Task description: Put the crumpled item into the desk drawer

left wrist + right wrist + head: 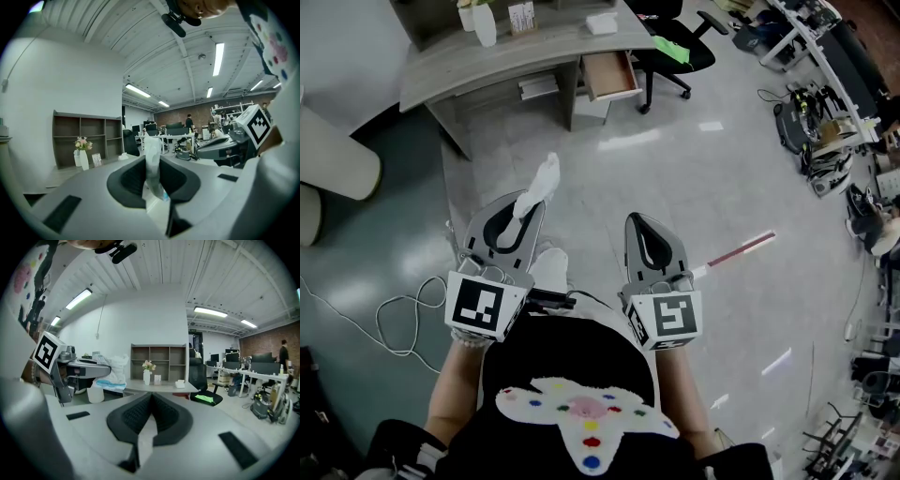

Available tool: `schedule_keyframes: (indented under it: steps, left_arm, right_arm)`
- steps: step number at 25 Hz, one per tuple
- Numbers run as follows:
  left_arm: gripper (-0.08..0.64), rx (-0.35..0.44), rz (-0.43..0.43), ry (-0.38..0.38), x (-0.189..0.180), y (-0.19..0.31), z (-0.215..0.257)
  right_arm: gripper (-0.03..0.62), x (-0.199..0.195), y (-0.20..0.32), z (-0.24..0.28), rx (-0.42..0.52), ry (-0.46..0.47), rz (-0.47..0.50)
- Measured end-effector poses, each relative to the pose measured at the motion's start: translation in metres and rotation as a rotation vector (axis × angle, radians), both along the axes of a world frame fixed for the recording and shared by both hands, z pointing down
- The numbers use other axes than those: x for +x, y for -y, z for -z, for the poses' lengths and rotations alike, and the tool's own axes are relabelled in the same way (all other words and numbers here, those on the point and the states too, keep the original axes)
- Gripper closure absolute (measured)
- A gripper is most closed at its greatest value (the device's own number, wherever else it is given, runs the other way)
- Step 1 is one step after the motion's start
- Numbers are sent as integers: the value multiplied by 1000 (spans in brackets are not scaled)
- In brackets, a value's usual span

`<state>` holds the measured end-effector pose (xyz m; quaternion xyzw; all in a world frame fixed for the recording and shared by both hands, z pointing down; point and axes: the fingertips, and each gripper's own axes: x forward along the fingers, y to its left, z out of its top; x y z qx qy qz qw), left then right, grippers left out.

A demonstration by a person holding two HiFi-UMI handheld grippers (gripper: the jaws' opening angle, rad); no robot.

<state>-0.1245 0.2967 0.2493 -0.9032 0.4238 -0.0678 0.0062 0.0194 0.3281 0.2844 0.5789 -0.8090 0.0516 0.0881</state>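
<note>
A crumpled white item (pixel 540 186) sticks up out of my left gripper (pixel 525 208), which is shut on it and held in the air over the floor. In the left gripper view the item (pixel 153 164) stands pinched between the dark pads. My right gripper (pixel 643 228) is beside it at the right, shut, with nothing in it; its pads meet in the right gripper view (pixel 150 397). The grey desk (pixel 497 64) stands ahead at the top of the head view. Its drawer (pixel 611 75) is pulled open at the desk's right end.
A black office chair with a green patch (pixel 677 45) stands right of the drawer. A red-and-white stick (pixel 741 251) lies on the floor at the right, and a white cable (pixel 394 323) loops at the left. A vase of flowers (pixel 147 376) is on the desk. Cluttered workbenches (pixel 825 103) line the right side.
</note>
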Motion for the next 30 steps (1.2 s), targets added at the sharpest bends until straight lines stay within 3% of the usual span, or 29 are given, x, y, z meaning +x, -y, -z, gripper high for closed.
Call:
schedule_keyframes:
  steps: [16,30]
  left_arm:
    - [489,-7,-111,-12,30,52,-11]
    - [489,-22,-157,0,55,154,-17]
  right_arm:
    - [588,25,32,-8,-14,-12,-119]
    - [588,47,130,-12,-51,-23,-158]
